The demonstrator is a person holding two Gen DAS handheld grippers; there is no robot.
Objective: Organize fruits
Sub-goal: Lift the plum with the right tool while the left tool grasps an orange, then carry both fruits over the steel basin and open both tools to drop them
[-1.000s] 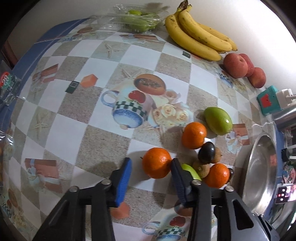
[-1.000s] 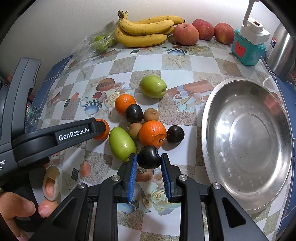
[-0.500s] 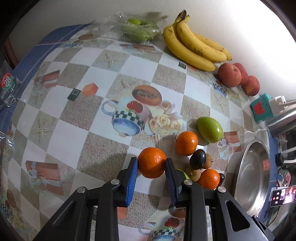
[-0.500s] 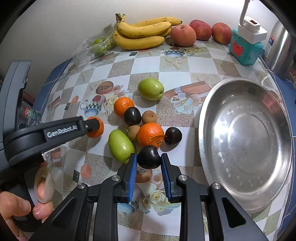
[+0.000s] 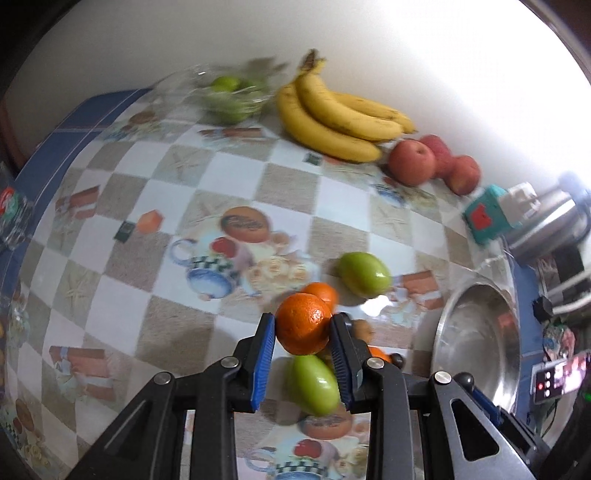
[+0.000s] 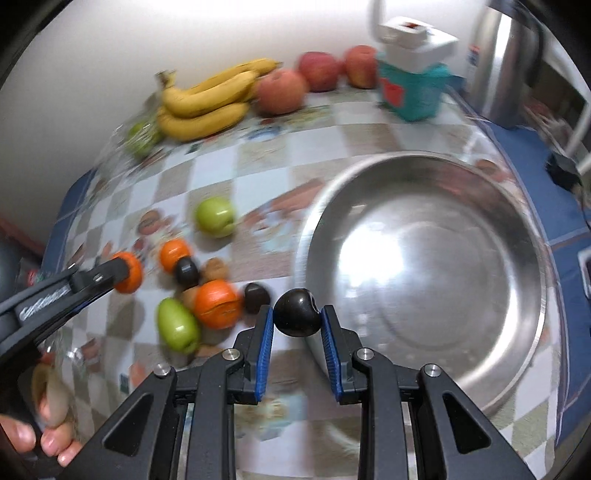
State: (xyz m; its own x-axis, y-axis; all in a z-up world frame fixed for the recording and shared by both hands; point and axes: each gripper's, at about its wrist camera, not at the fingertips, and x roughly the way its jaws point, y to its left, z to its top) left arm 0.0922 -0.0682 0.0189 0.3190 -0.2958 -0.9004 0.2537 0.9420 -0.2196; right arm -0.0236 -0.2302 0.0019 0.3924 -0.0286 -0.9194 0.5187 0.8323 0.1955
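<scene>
Tablecloth point(image 5: 229, 184): checkered, spread under all fruit.
Steel bowl point(image 6: 436, 273): empty, right of the fruit cluster.
Bananas point(image 5: 340, 114): at the back wall, beside red apples point(image 5: 412, 162).
Left gripper point(image 5: 303, 328): clamped on an orange point(image 5: 303, 323), raised clear of the cloth.
Right gripper point(image 6: 297, 318): clamped on a dark plum point(image 6: 297, 312), at the bowl's near-left rim.
Green fruit point(image 5: 364, 275): on the cloth behind the cluster.

A teal box point(image 6: 412, 90) with a white plug block point(image 6: 417, 35) on top is sitting at one o'clock on the checkered tablecloth point(image 5: 110, 295). A steel kettle point(image 6: 506, 62) is standing just beside it, toward two o'clock.
</scene>
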